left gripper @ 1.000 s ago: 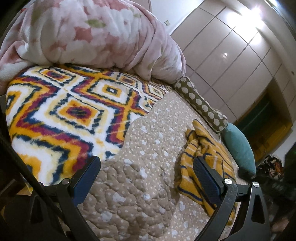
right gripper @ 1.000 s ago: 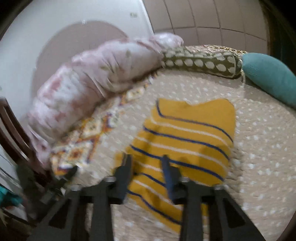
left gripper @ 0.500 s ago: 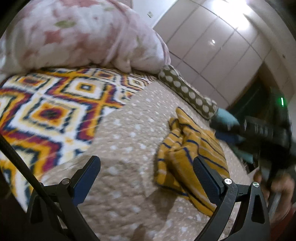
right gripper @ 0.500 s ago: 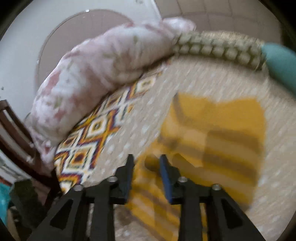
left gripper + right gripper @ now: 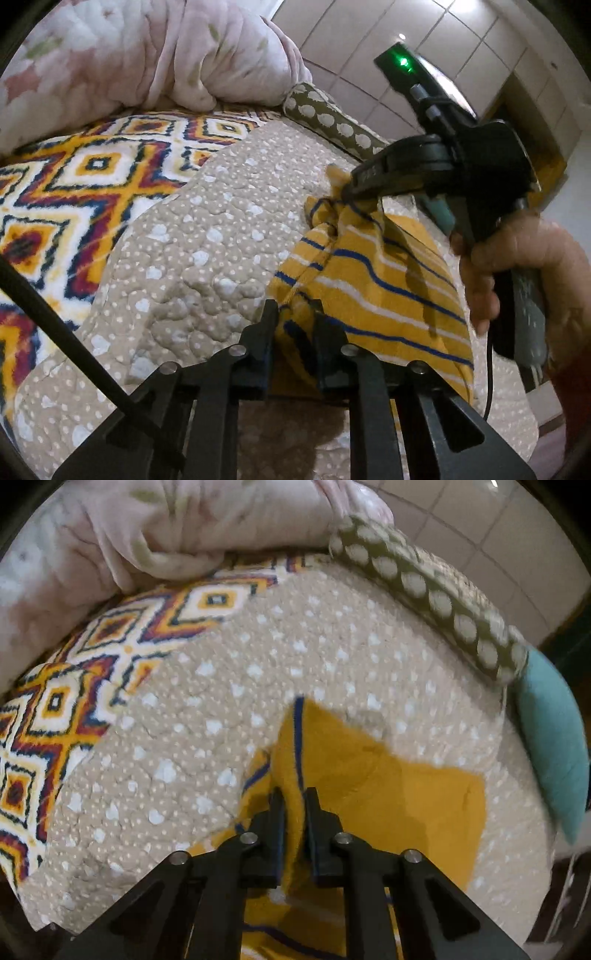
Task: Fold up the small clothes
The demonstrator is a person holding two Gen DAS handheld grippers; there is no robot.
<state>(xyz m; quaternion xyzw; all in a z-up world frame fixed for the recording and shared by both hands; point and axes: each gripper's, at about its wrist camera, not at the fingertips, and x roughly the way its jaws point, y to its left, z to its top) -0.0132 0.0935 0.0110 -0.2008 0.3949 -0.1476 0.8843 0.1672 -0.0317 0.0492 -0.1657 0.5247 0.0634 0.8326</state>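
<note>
A small yellow garment with blue and white stripes (image 5: pixel 376 280) lies on the beige dotted quilt (image 5: pixel 207 240). My left gripper (image 5: pixel 293 314) is shut on the garment's near edge. In the left wrist view my right gripper (image 5: pixel 347 192) is shut on the garment's far corner, lifting it, with the hand on its handle at right. In the right wrist view my right gripper (image 5: pixel 293 801) pinches a fold of the yellow garment (image 5: pixel 388 786), the cloth bunched between its fingers.
A pink floral duvet (image 5: pixel 140 55) is heaped at the back. A bright diamond-patterned blanket (image 5: pixel 66 192) lies at left. A green bolster with white dots (image 5: pixel 436 602) and a teal cushion (image 5: pixel 554 749) line the far right edge of the bed.
My left gripper moved to the garment and shut on its near edge. My right gripper moved forward to the far corner and holds it raised.
</note>
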